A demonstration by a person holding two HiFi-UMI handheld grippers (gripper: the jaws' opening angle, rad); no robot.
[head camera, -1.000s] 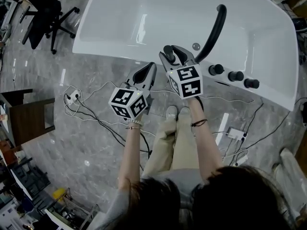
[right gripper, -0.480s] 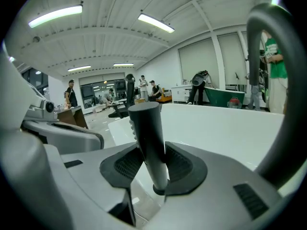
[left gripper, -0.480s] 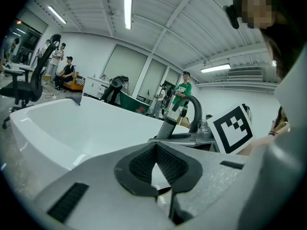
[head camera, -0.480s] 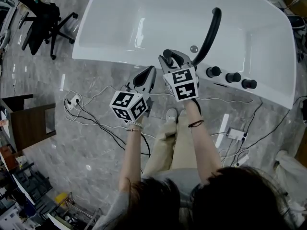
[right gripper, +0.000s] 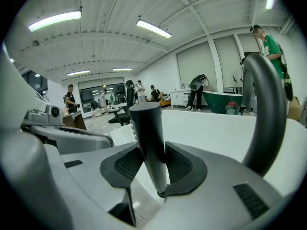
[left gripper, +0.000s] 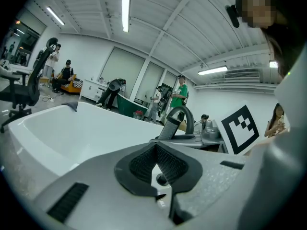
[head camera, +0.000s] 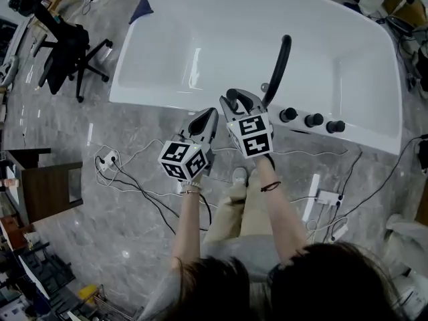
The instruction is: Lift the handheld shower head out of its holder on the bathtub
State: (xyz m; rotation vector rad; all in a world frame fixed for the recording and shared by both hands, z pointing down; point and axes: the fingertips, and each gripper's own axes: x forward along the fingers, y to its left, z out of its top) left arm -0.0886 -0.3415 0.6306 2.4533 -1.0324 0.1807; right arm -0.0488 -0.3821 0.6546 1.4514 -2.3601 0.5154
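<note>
shower head (right gripper: pixel 149 133) at near rim of tub (head camera: pixel 160 95), just left of curved black spout (head camera: pixel 279 65); r gripper (right gripper: pixel 151 166) jaws just been closing, now clamped on its handle; l gripper (left gripper: pixel 156 163) beside it over the floor, jaws together, empty

White gloss bathtub (head camera: pixel 160 93). Dk grey matt handle on shower head (right gripper: pixel 149 133). Blk curved spout (head camera: pixel 279 65) + 3 blk knobs (head camera: pixel 311 120). Lt grey bodies on left tool (head camera: pixel 204 117) & right tool (head camera: pixel 237 101), w/ blk cross-hatched pads and white cubes w/ blk square markers. Grey marble floor (head camera: pixel 100 226), pale veins. Blk office chair (head camera: pixel 63 49). Beige trousers (head camera: pixel 234 209). Navy cloth (head camera: pixel 142 10) at tub corner. Wht & blk cables (head camera: pixel 134 172).
</note>
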